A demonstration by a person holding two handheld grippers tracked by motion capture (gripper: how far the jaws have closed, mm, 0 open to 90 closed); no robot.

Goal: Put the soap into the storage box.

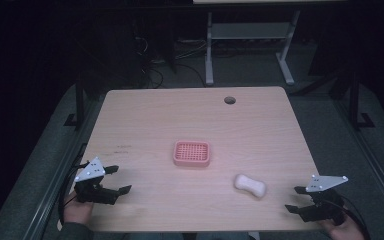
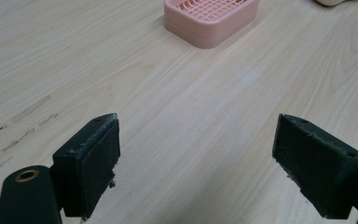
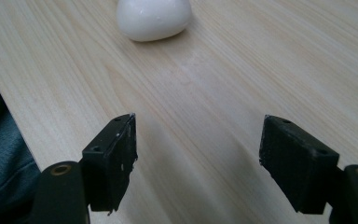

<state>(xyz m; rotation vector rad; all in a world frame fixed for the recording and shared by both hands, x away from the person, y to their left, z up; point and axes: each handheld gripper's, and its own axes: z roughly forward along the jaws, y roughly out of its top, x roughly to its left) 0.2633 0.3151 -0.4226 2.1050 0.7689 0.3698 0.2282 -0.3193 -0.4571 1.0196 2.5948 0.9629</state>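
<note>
The white soap (image 1: 250,185) lies on the table (image 1: 145,115), just right of and nearer than the pink soap dish (image 1: 192,153). Right gripper (image 1: 296,199): near the soap, jaws apart, empty. Left gripper (image 1: 120,179): well left of the dish, jaws apart, empty.

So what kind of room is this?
Probably a lab or workshop: a bare wooden desk with a cable hole, loose cables on the floor behind, and another desk's metal legs.
</note>
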